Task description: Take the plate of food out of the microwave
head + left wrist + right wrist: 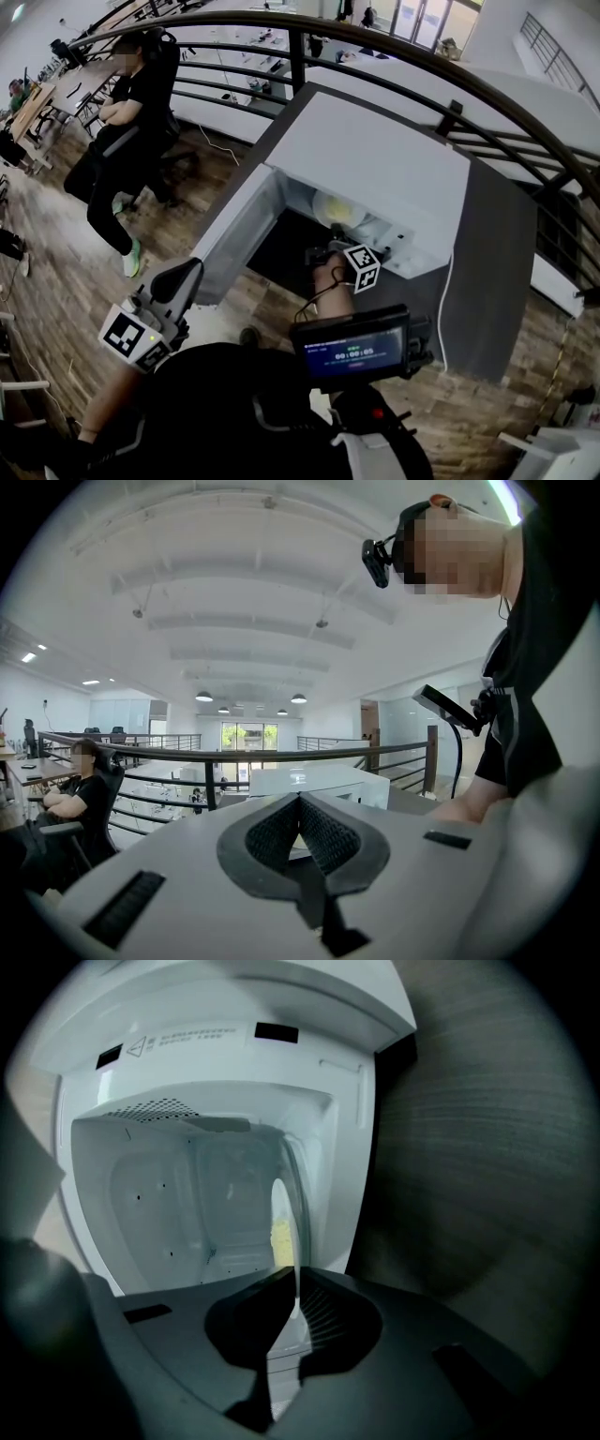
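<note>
The white microwave (375,159) stands on a dark counter with its door (234,234) swung open to the left. Inside it lies a pale plate (337,208) of yellow food. In the right gripper view the plate (281,1208) appears edge-on, with the yellow food (279,1237) on it. My right gripper (295,1283) reaches into the cavity, and its jaws are shut on the plate's near rim. In the head view the right gripper (330,246) is at the microwave's mouth. My left gripper (300,801) is shut on nothing, held low at the left (178,281) away from the microwave.
A person (131,112) sits in a chair at the far left on the wooden floor. A dark metal railing (394,42) curves behind the microwave. A small screen (352,349) hangs at the wearer's chest. The dark counter (497,281) extends right of the microwave.
</note>
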### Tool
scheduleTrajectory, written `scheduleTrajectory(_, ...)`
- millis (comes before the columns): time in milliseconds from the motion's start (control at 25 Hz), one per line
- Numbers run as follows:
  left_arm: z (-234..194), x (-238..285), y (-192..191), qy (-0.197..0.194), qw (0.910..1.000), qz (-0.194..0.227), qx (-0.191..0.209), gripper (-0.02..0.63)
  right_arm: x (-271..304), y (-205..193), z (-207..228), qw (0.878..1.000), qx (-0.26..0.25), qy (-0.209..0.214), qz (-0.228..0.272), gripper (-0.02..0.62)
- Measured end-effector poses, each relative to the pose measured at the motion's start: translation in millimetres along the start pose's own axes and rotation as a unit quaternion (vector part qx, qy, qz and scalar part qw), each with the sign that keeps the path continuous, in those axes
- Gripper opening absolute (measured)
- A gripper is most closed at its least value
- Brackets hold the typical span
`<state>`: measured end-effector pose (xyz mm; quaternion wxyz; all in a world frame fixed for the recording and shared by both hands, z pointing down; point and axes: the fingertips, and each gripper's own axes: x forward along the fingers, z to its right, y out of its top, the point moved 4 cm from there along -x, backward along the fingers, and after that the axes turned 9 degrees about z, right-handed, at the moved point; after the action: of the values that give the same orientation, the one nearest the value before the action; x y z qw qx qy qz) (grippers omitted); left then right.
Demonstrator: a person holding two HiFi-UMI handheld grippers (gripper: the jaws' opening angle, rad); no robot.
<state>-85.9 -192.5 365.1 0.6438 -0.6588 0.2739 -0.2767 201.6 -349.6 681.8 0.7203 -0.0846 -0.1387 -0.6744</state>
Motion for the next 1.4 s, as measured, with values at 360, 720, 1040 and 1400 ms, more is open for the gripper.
scheduleTrajectory(360, 4.5, -5.1, -4.6, -0.010, 0.9999, -0.003, -0.005, 0.003, -15.9, -1.5, 0.3, 0.999, -0.005, 0.042, -0.001, 0.012)
scheduleTrajectory(720, 6.2, -11.1, -9.2, -0.014, 0.9998, -0.011, -0.003, 0.003, -5.1, -0.5, 4.8, 0.999, -0.010, 0.033, 0.005, 0.061)
scheduleTrajectory(1040, 1.1, -16.7, -13.9, -0.003, 0.9998, -0.018, -0.002, 0.003, 0.8, 1.4, 3.6, 1.000, 0.009, 0.002, 0.025, 0.080)
scheduleTrajectory(1400, -0.7, -17.6, -19.7, -0.005, 0.9995, -0.031, -0.008, 0.003, 2.3, -1.7, -3.5, 0.998, 0.043, -0.035, 0.039, 0.100)
